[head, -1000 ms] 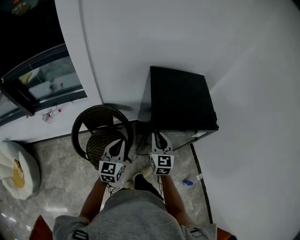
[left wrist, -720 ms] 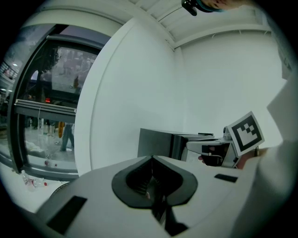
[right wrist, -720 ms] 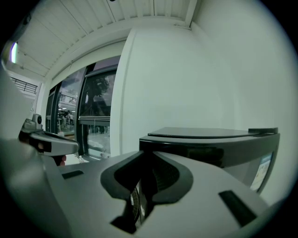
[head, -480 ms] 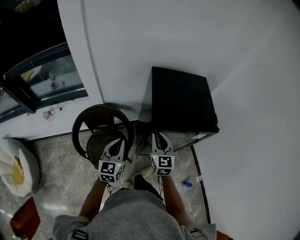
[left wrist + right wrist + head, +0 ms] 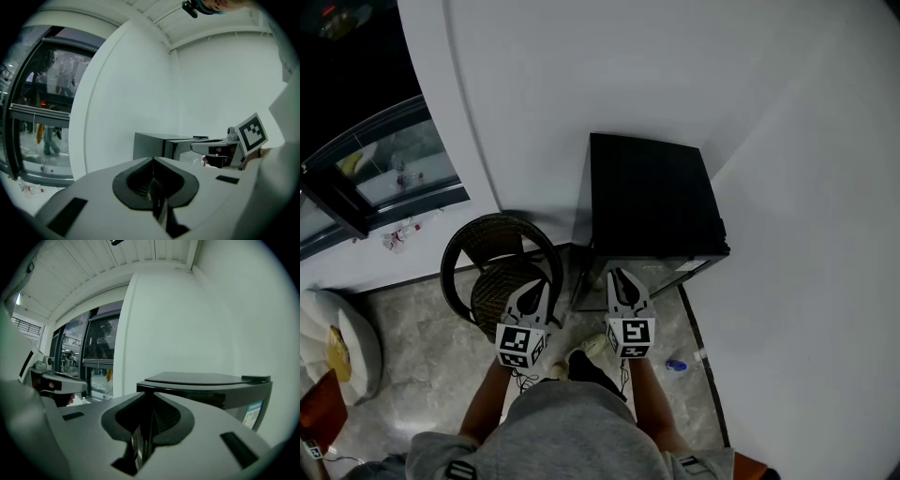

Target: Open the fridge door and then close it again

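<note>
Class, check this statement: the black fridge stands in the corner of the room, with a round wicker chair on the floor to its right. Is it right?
Not quite. The round wicker chair stands on the floor to the left of the black fridge, not to its right. The head view shows this. The fridge does stand in the corner of the room.

obstacles: chair (image 5: 502, 267) left of fridge (image 5: 649, 192) | wall (image 5: 806, 244) close right | floor (image 5: 574, 317) strip between, seemingly passable
</note>
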The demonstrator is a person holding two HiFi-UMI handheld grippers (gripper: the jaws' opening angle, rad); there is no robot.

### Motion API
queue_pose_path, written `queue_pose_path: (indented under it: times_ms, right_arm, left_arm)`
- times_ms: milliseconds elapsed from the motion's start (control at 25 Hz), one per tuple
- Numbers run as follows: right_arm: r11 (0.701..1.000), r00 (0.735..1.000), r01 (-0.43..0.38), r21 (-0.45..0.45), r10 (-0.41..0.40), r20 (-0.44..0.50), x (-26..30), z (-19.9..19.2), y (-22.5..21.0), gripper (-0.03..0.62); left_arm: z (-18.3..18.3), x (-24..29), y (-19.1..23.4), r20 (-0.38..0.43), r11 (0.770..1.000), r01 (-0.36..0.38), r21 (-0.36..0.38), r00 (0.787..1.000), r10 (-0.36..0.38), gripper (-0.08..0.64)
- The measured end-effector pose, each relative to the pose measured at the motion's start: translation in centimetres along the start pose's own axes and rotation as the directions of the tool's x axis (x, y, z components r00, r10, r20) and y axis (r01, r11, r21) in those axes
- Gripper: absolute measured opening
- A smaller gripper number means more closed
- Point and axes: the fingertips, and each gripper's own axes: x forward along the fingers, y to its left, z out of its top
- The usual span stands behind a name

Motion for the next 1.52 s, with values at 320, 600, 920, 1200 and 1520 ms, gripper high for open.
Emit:
queue_pose_path:
  times_ms: [320,600,920,1200,1520]
  right_arm:
    - [0.999,0.998,0.048,-0.021,-0.047,0.039,-3.8,1.5,-1.2,0.058]
    - [0.995,0.997,0.069,-0.067,-0.066,0.044,-7.0,1.6,-1.1,0.049]
    - [0.993,0.992,0.117,-0.003,-0.117,0.038,-9.9,0.4,-1.6,0.029]
    - [0.990,0.990,0.131,0.050,-0.133,0.045,-11.7,-0.7,-1.6,0.026]
    - [0.988,0.990,0.138,0.072,-0.140,0.024,-12.3,-1.3,-1.4,0.025]
  left_arm:
    - [1.5,-0.3,-2.0,0.027,0.999,0.043,0.015,0.999,-0.044,0.005]
    - [1.8,-1.0,-3.0,0.034,0.998,0.061,0.025,0.998,-0.062,0.005]
    - [1.2,-2.0,-3.9,0.014,0.996,0.083,0.041,0.996,-0.084,0.005]
    - [0.5,-2.3,-5.0,-0.002,0.994,0.099,0.038,0.995,-0.099,0.005]
    - [-0.1,-2.7,-5.4,-0.010,0.994,0.103,0.035,0.995,-0.103,0.005]
